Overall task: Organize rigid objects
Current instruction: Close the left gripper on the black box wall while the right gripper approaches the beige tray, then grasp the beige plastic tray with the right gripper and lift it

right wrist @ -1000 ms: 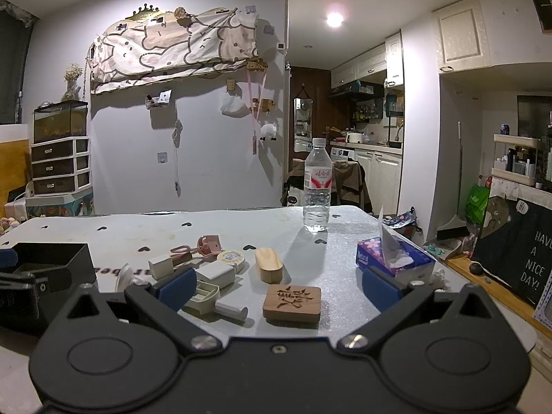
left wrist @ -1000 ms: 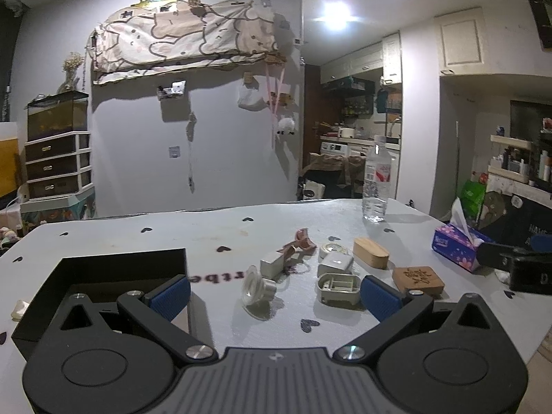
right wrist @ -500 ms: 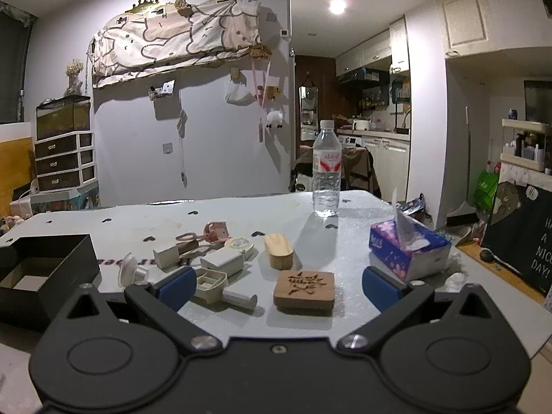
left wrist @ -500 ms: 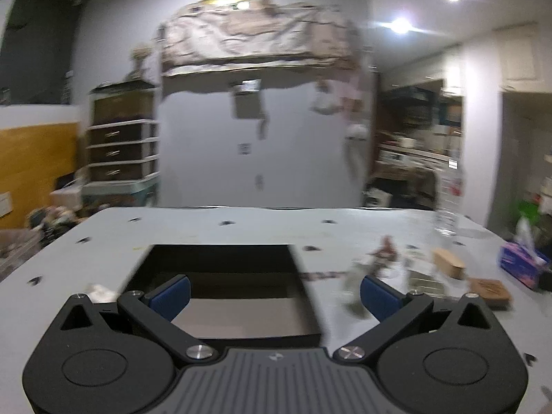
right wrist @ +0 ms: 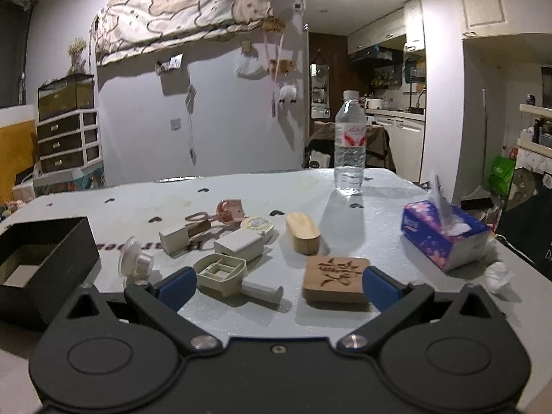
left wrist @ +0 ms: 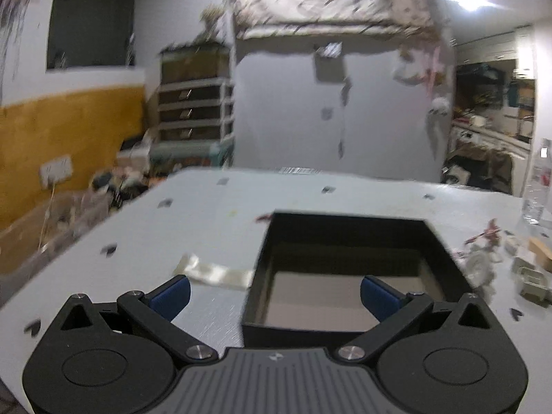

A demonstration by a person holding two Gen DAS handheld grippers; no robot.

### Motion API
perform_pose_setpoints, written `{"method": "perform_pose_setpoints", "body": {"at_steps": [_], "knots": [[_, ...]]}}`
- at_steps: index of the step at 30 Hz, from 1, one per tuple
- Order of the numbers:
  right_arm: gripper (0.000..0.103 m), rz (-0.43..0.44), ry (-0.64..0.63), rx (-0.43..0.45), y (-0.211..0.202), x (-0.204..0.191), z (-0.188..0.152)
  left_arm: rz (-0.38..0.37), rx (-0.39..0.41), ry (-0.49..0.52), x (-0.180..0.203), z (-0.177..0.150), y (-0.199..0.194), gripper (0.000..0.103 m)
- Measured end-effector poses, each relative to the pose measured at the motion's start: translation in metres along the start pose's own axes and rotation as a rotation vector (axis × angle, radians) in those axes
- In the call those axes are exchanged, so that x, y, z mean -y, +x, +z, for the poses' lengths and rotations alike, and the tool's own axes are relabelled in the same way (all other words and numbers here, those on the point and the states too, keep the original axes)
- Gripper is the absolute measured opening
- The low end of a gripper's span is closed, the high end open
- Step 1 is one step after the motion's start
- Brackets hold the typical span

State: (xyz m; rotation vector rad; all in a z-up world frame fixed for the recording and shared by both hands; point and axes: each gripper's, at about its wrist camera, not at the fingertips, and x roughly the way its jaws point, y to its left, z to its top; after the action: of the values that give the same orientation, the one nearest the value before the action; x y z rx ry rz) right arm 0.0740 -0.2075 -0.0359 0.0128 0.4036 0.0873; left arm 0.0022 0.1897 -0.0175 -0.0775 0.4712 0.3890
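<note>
**Facing the box and the clutter, both tools empty**

Looking along the left gripper [left wrist: 275,291], we see its 2 blue pads spread wide with nothing between them. The black box [left wrist: 348,269] fills the lower centre of that blurred frame, open at the top, its pale floor bare. A pale strip [left wrist: 217,273] lies on the white table [left wrist: 214,214] just left of the box, touching its wall.

In the right wrist view, the right gripper [right wrist: 278,284] also stands wide and holds nothing. Between its pads, low in the frame, we see a cream plastic frame with a handle [right wrist: 227,274] and, to its right, a carved wooden block [right wrist: 335,277]. Behind them, mid-frame, sit a white rectangular case [right wrist: 241,244], a rounded wooden piece [right wrist: 303,232], a round tin [right wrist: 257,224], a pink clip [right wrist: 229,210] and a clear suction cup [right wrist: 132,258]. The box appears here at the left edge. A water bottle [right wrist: 349,148] stands upright at upper centre; a tissue box [right wrist: 443,233] sits at the right.
</note>
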Motion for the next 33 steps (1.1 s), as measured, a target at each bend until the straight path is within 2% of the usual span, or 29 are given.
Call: {"method": "perform_pose_setpoints", "body": {"at_steps": [6,11,14,18,19,22,23,26,33], "knots": [[0.103,0.033,-0.136,-0.047,0.037,-0.019,0.001,0.023,-0.019,-0.069,-0.022,-0.005,0.018,0.100],[0.097,0.107,-0.270,-0.076,0.063,-0.031,0.002,-0.035,-0.077,-0.107,-0.028,-0.008,0.032,0.076],[0.094,0.125,-0.343,-0.085,0.077,-0.036,0.004,-0.068,-0.101,-0.102,-0.026,-0.010,0.040,0.058],[0.093,0.196,-0.411,-0.118,0.095,-0.039,0.009,-0.095,-0.117,-0.104,-0.027,-0.012,0.047,0.046],[0.092,0.215,-0.421,-0.126,0.098,-0.040,0.009,-0.099,-0.120,-0.105,-0.026,-0.011,0.048,0.040],[0.091,0.265,-0.460,-0.154,0.110,-0.043,0.009,-0.083,-0.116,-0.113,-0.029,-0.010,0.051,0.013],[0.090,0.277,-0.470,-0.167,0.115,-0.044,0.009,-0.084,-0.116,-0.115,-0.029,-0.010,0.052,0.009],[0.085,0.315,-0.473,-0.214,0.128,-0.045,0.007,-0.093,-0.120,-0.106,-0.029,-0.009,0.054,0.005],[0.082,0.377,-0.471,-0.219,0.140,-0.041,0.011,-0.090,-0.137,-0.043,-0.024,-0.006,0.061,0.004]]}}
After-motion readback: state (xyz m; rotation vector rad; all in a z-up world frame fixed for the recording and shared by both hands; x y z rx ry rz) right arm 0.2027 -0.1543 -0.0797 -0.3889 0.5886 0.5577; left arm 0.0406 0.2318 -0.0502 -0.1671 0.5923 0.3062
